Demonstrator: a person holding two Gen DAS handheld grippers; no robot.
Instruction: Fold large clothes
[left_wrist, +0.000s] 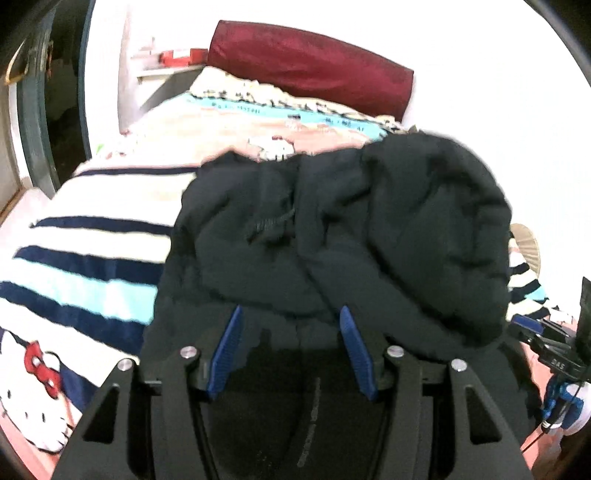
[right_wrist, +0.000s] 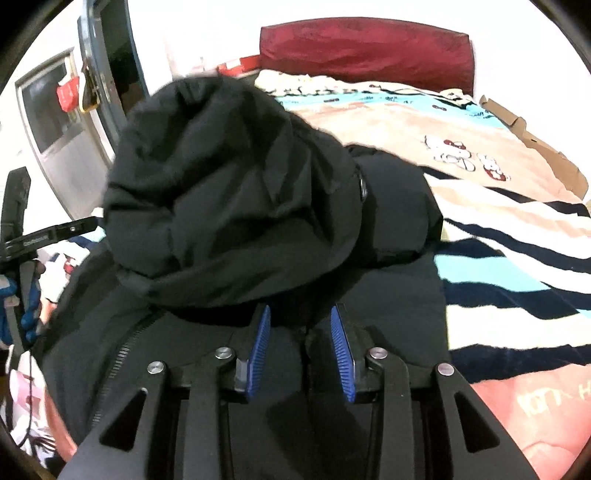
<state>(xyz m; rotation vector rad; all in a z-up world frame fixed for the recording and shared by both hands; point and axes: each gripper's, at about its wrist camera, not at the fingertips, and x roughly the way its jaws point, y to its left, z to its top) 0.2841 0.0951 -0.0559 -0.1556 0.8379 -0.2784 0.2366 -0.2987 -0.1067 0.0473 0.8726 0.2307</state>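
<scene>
Left tool (left_wrist: 290, 328) and right tool (right_wrist: 300, 326): we see both spread, gripping nothing. The bulky black padded jacket (right_wrist: 236, 206) lies bunched on the bed (right_wrist: 517, 236); we judge folding barely started.

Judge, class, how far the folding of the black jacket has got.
Done: nothing neat yet; the black jacket lies bunched on the striped blanket. In hand: left gripper and right gripper are open, with jacket fabric between the fingers. Left: spreading, folding.

a bed (left_wrist: 229, 122) carries a striped cartoon blanket (left_wrist: 85, 258). a dark red pillow (right_wrist: 365, 51) lies at its head. a black jacket (right_wrist: 236, 206) lies bunched on the blanket, near the foot.
</scene>
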